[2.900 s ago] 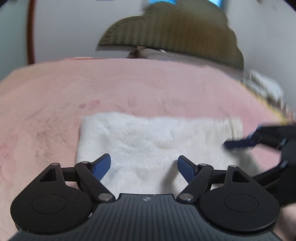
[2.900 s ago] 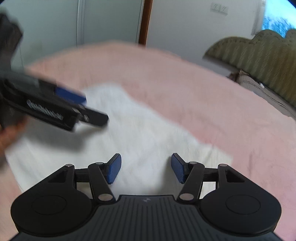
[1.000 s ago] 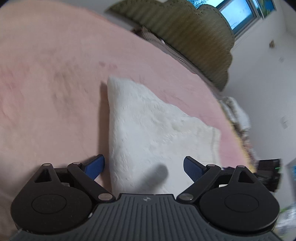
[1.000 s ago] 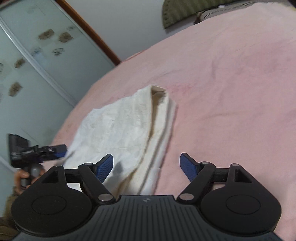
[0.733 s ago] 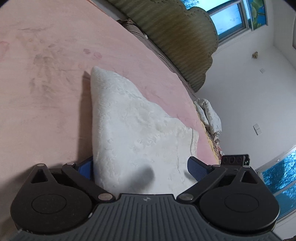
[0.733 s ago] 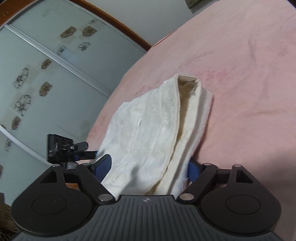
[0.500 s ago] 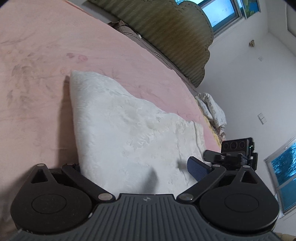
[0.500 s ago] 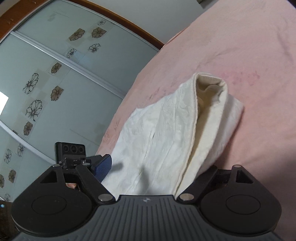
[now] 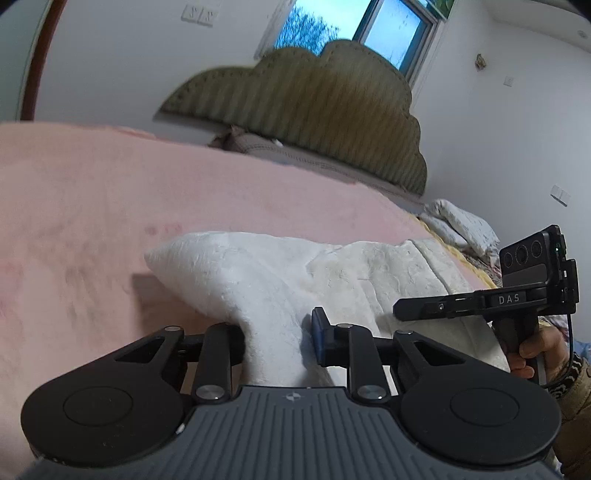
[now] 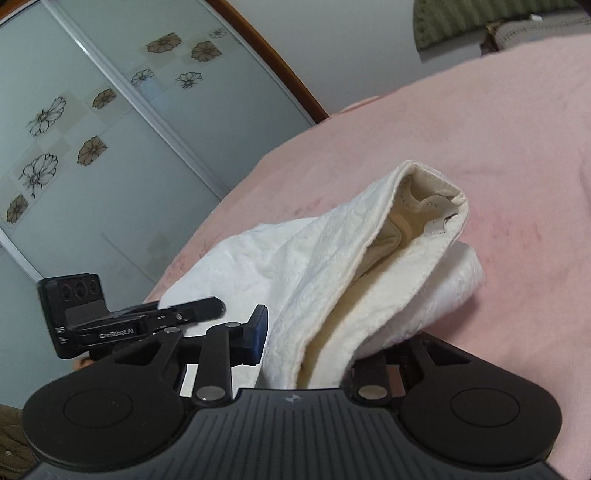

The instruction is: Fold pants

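Observation:
The white fleece pants lie folded in layers on the pink bed. My left gripper is shut on one edge of the pants and lifts it off the bed. My right gripper is shut on the opposite edge of the pants, where the cream waistband opening shows. The cloth hides the right finger of the right gripper and the left finger of the left gripper. The right gripper also shows in the left wrist view, and the left gripper shows in the right wrist view.
A green padded headboard stands at the far end of the bed, with a window above it. A folded white cloth lies at the bed's right side. A sliding wardrobe door with flower prints stands beyond the bed's other side.
Both grippers have closed on opposite edges of the folded pants and raised them off the bed. The left wrist view has swung level toward the headboard.

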A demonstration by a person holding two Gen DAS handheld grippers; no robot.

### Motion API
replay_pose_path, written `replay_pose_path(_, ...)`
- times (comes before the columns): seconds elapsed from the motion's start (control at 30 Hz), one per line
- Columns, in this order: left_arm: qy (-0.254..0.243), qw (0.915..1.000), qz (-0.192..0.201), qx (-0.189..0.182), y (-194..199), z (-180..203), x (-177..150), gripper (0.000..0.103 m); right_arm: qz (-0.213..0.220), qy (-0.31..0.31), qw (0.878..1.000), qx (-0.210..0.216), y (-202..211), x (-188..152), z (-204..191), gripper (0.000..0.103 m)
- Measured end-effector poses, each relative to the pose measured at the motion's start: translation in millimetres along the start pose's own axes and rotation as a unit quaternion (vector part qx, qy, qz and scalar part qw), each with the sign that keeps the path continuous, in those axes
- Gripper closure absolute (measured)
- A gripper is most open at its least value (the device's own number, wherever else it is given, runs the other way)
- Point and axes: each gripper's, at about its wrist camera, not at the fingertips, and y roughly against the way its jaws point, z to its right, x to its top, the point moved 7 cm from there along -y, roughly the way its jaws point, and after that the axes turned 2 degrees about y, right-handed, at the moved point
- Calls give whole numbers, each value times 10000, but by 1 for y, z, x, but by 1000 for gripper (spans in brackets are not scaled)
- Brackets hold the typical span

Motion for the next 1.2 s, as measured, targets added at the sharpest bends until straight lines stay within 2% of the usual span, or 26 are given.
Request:
replay_pose_path(0.1, -177, 9991, 292, 262, 4, -7, 20, 79, 158, 82, 9997, 149, -17, 22, -8, 73)
replay_pose_path(0.23, -363, 9966, 405, 623, -6, -26, 52, 79, 362, 235, 9989, 179, -48, 55, -12, 73)
replay_pose_path(0.37, -221, 9948, 240, 964, -32, -64, 68, 78, 444, -108, 9989, -32, -85, 79, 12, 73)
replay_pose_path(0.43, -36, 9936, 21, 1127, -48, -85, 63, 76, 261, -309, 9988, -263, -106, 78, 31, 73)
replay_pose_path(0.5, 152, 9912, -164, 1305, -59, -101, 55, 71, -9, -401, 9973, -610, -122, 72, 48, 69)
replay_pose_path(0.53, 221, 9905, -196, 1341, -61, -107, 51, 64, -97, -446, 9960, -764, -127, 68, 54, 66)
replay_pose_path(0.57, 287, 9904, -209, 1335, -61, -111, 49, 52, -83, -520, 9957, -758, -127, 65, 58, 61)
replay_pose_path(0.6, 327, 9901, -204, 1347, -59, -113, 47, 51, -38, -568, 9958, -714, -124, 63, 59, 61)
replay_pose_path(0.67, 332, 9880, -237, 1488, -54, -118, 49, 34, -5, -575, 9950, -817, -114, 57, 60, 56)
replay_pose_path(0.7, 313, 9864, -239, 1598, -49, -120, 50, 31, 7, -533, 9946, -894, -109, 55, 60, 52)
replay_pose_path(0.8, 336, 9803, -129, 1941, -25, -123, 51, 26, 52, -168, 9892, -1452, -85, 43, 54, 41)
replay_pose_path(0.87, 461, 9748, -80, 2179, -7, -120, 50, 21, 224, -12, 9815, -1902, -67, 38, 45, 39)
replay_pose_path(0.97, 510, 9681, -73, 2452, 14, -107, 43, 18, 702, 618, 9571, -2743, -48, 36, 13, 37)
replay_pose_path(1.0, 498, 9673, -69, 2488, 19, -102, 40, 17, 825, 904, 9530, -2772, -47, 34, -4, 37)
replay_pose_path(1.07, 496, 9665, -111, 2516, 27, -90, 31, 12, 818, 1284, 9568, -2476, -54, 23, -31, 38)
replay_pose_path(1.13, 404, 9656, -190, 2560, 27, -81, 23, 10, 521, 1622, 9583, -2293, -72, 10, -49, 39)
replay_pose_path(1.2, 150, 9612, -266, 2742, 23, -75, 17, 9, 124, 1919, 9465, -2593, -92, -1, -52, 39)
